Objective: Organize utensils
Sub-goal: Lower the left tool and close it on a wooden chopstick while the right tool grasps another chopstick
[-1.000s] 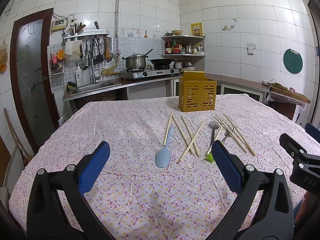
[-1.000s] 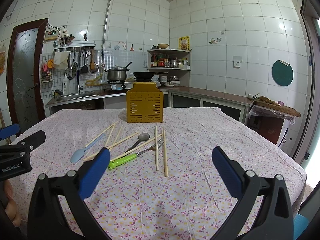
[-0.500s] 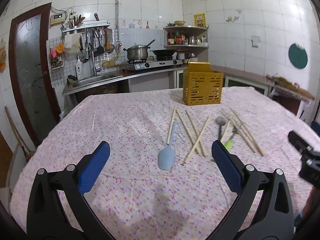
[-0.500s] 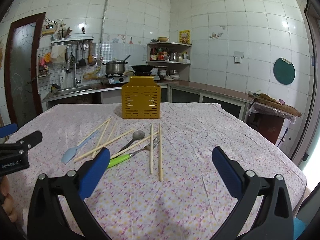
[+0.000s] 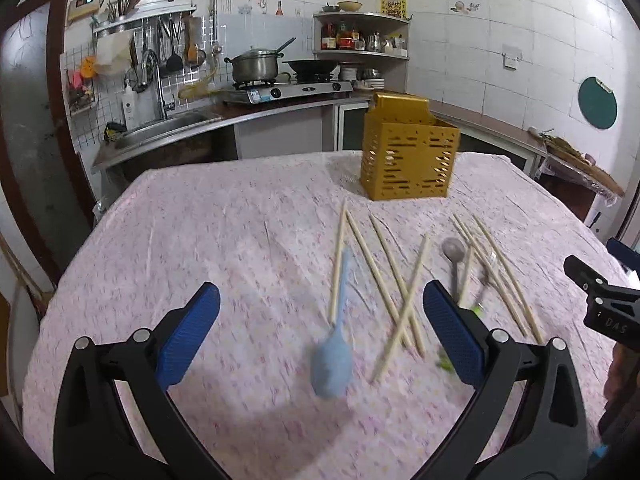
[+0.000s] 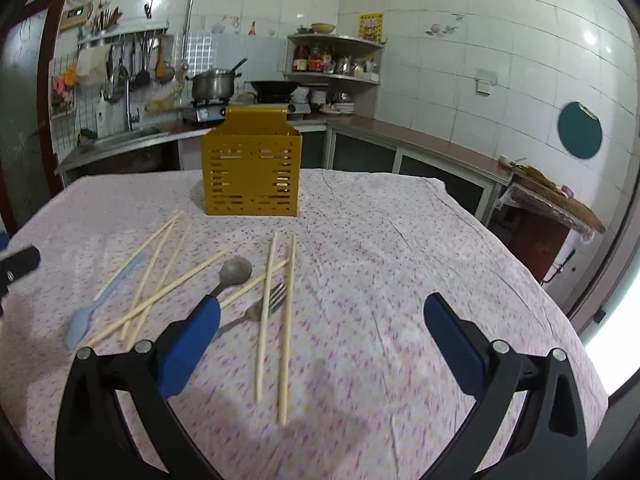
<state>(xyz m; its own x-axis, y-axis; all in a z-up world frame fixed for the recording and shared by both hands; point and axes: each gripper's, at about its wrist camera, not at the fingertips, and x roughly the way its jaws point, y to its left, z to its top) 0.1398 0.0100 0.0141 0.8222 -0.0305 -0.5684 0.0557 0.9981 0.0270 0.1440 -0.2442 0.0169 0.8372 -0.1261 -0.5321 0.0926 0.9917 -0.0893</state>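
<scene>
A yellow slotted utensil holder [image 5: 408,156] [image 6: 251,172] stands upright at the far side of the table. Several wooden chopsticks [image 5: 400,292] [image 6: 280,312] lie scattered in front of it, with a light blue spatula [image 5: 334,344] [image 6: 86,316], a metal spoon [image 5: 454,252] [image 6: 234,274] and a fork [image 6: 268,302]. My left gripper [image 5: 320,336] is open and empty, just above the spatula's head. My right gripper [image 6: 320,340] is open and empty, above the near ends of two parallel chopsticks.
The table wears a pink floral cloth [image 5: 240,240] [image 6: 400,240]. Behind it run a sink counter [image 5: 160,128], a stove with a pot [image 5: 256,68] and a corner shelf [image 6: 332,64]. A side table [image 6: 560,200] stands at the right.
Both grippers have moved forward and down toward the utensils. The left one has closed in on the spatula, the right one on the two parallel chopsticks. Both stay open.
</scene>
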